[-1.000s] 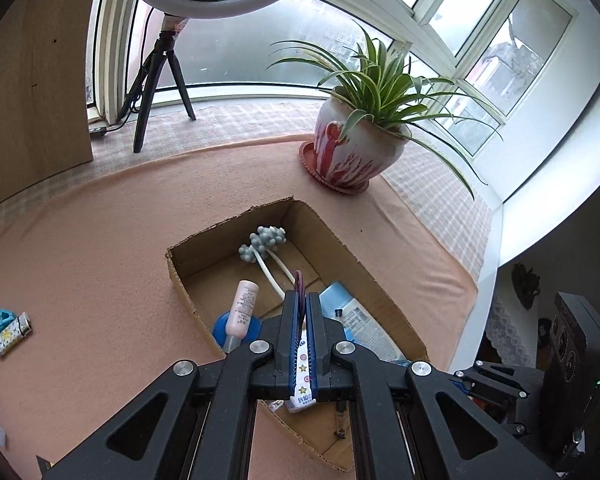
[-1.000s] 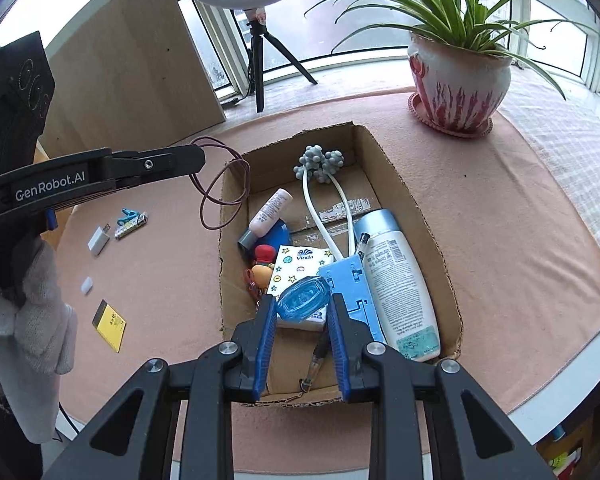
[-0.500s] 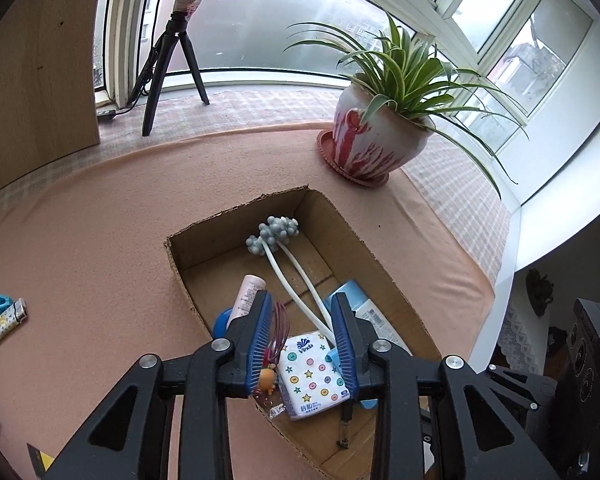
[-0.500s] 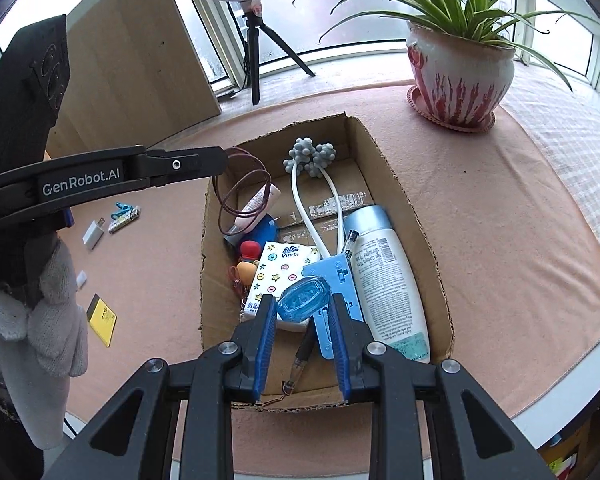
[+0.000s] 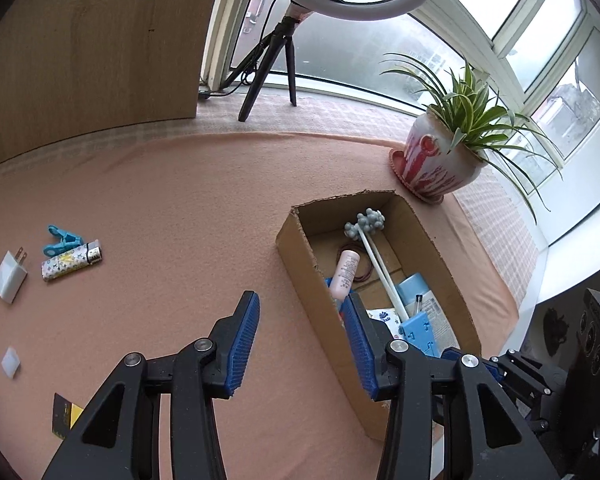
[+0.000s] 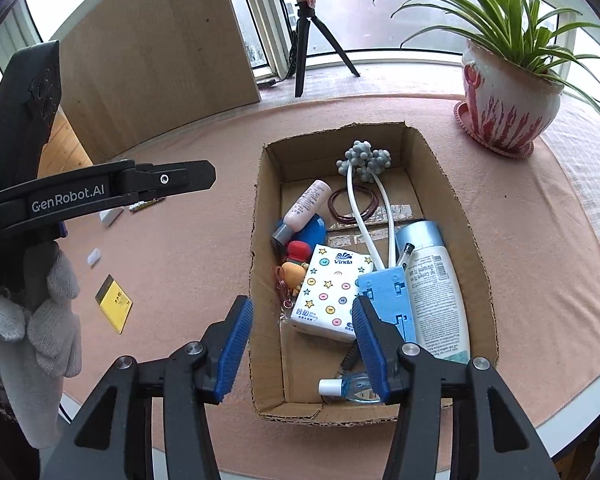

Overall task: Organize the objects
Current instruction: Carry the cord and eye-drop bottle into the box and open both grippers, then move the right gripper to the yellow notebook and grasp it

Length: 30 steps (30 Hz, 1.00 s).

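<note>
Cardboard is the landmark: the open box (image 5: 380, 280). From the left wrist, the left gripper (image 5: 300, 344) has swung off it toward the cloth; its jaws gape, empty, barely spreading now. The hair ties (image 5: 358, 264) it dropped lie inside the box beside the pink tube (image 5: 344, 272). Left of the box wait a lighter (image 5: 71, 266), blue clip (image 5: 62, 240) and charger (image 5: 10, 282).

From the right wrist, the right gripper (image 6: 302, 344) hangs over the box's near end, jaws opening with nothing pressed; the small blue bottle (image 6: 350, 387) it let go lies in the near corner. Both drops look done, so the loose items come next.
</note>
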### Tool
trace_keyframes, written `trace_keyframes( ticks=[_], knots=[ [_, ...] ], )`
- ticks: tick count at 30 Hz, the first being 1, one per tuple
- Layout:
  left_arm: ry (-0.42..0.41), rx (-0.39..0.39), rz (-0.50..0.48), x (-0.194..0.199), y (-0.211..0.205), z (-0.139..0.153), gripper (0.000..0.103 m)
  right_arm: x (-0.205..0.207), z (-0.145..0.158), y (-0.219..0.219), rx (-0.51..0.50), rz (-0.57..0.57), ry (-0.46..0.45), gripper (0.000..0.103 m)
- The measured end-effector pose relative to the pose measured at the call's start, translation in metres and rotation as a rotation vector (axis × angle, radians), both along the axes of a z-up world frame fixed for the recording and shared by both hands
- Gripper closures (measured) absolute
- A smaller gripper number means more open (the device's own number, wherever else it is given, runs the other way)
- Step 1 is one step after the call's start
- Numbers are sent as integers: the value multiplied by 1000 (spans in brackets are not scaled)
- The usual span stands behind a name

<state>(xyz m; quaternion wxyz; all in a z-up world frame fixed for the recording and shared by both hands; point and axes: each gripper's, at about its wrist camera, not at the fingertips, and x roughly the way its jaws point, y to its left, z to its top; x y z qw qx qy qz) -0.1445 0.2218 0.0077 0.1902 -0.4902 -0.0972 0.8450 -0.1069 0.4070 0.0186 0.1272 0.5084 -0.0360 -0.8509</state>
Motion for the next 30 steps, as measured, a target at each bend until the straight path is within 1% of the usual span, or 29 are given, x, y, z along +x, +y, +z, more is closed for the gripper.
trace_keyframes(
  ticks=[2, 11, 15, 17, 20, 23, 30],
  knots=[
    [-12, -3, 42, 8, -23, -4, 53, -1, -2, -12, -2, 28, -5, 55],
    [-71, -20, 237, 52, -128, -26, 52, -11, -11, -83, 6, 185, -22, 55],
    [-89, -37, 319, 80, -171, -34, 47, -15, -17, -122, 20, 265, -25, 55],
    [-106, -51, 354, 93, -189, -39, 47, -16, -21, -140, 30, 307, -27, 55],
    [-121, -69, 405, 111, -214, -45, 47, -17, -28, -166, 44, 355, -35, 54],
    [-123, -107, 442, 129, -232, -47, 47, -16, -34, -188, 53, 397, -43, 54],
    [-127, -140, 487, 151, -257, -48, 46, -18, -50, -232, 95, 483, -61, 53]
  ],
)
